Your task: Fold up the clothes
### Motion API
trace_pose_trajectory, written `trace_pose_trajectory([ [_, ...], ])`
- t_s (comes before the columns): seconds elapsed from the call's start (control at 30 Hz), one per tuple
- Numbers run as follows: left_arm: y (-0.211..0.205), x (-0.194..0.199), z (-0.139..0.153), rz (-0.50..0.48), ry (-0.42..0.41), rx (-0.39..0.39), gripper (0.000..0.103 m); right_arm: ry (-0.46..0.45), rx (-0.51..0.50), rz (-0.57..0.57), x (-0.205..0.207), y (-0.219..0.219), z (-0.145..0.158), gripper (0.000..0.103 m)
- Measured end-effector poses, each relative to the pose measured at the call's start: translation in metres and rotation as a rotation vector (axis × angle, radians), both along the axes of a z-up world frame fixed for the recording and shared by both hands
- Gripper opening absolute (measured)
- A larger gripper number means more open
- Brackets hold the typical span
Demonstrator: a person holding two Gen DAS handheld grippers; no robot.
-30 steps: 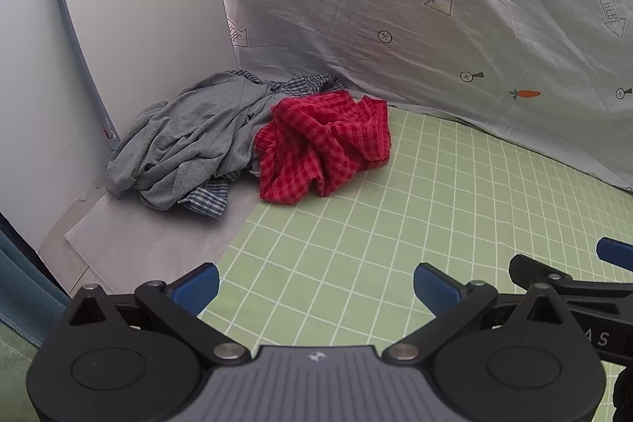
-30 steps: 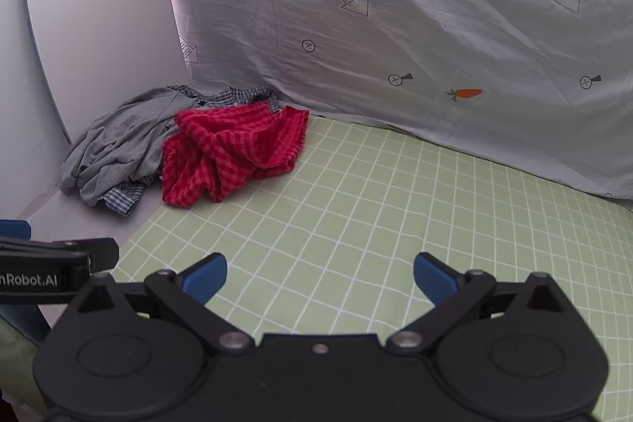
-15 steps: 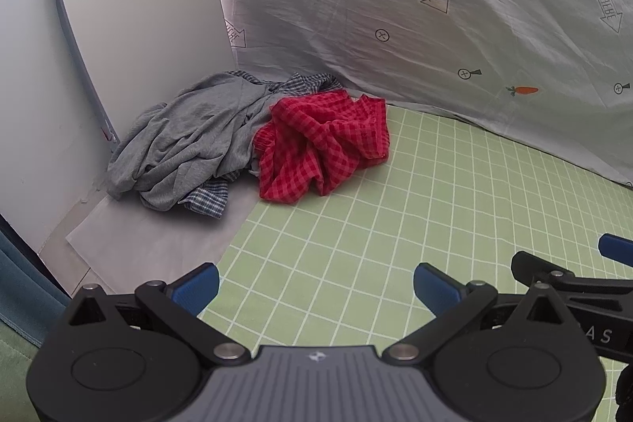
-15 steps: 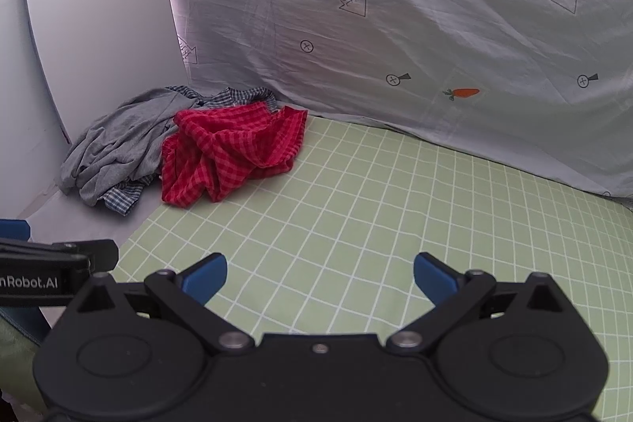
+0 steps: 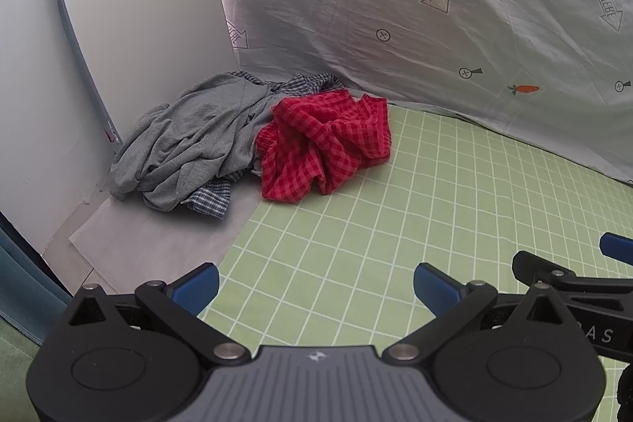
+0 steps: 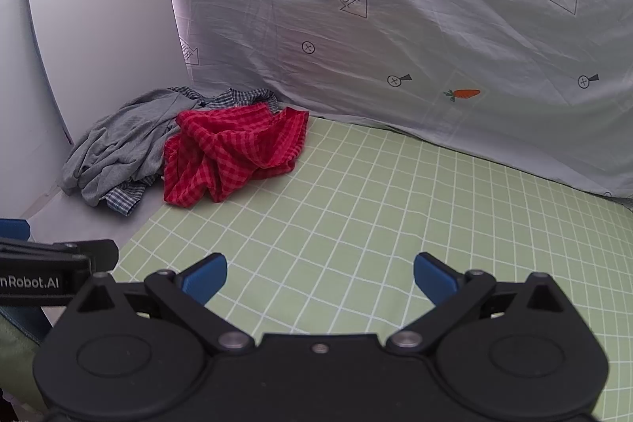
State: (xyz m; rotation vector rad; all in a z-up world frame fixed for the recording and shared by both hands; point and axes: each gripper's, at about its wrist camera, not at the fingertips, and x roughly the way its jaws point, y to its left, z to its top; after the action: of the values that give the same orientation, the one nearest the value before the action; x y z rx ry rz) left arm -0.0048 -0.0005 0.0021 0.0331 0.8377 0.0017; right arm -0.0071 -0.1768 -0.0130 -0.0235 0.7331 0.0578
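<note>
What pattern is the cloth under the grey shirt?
Blue-and-white plaid cloth, clearest in the left wrist view.

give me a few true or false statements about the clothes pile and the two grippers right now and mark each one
1. The red checked cloth lies crumpled, not folded. True.
2. The left gripper is shut on the red cloth. False: its jaws are open and holding nothing.
3. The grey garment lies to the left of the red cloth, touching it. True.
4. The right gripper holds the grey garment. False: its jaws are open over the green grid mat.
5. The clothes sit in the mat's centre. False: they are piled at its far left corner.
</note>
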Motion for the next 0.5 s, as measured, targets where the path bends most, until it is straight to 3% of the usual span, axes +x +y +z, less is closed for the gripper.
trace_pose_trajectory([
  [0.5, -0.0023, 0.0022, -0.0014, -0.004, 0.009, 0.005, 0.103, 0.005, 0.001, -0.001, 0.0015, -0.0007, -0.0007, 0.102],
])
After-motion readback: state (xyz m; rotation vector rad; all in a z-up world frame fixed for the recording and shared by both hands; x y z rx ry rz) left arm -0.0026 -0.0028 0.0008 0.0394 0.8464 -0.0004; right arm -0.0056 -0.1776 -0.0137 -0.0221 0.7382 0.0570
